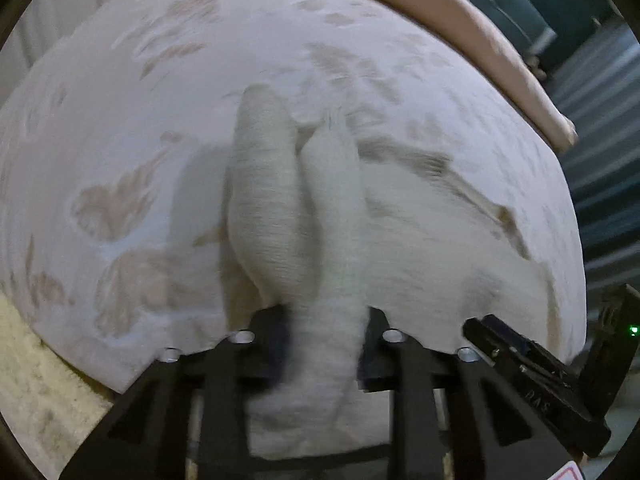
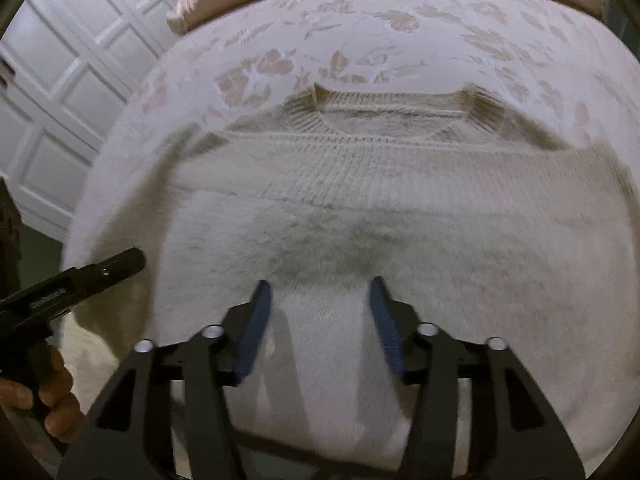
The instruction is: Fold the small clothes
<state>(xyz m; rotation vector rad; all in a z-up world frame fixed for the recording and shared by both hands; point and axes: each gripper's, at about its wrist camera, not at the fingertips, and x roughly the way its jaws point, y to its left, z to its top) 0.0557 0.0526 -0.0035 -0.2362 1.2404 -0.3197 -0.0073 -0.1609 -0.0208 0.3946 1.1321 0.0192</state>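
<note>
Left gripper [image 1: 326,320] pads hidden behind bunched sweater [image 1: 304,200] knit; grip blurred. Sweater hem cut off at bottom edge beneath right gripper [image 2: 320,320]. Sweater sleeve smeared by motion blur near bedspread [image 2: 400,20] right edge.

Floral bedspread [image 2: 360,20], white panelled doors [image 2: 68,76]

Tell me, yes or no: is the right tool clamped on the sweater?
No. In the right wrist view the right tool is open, its blue pads spread apart over the cream sweater.
</note>
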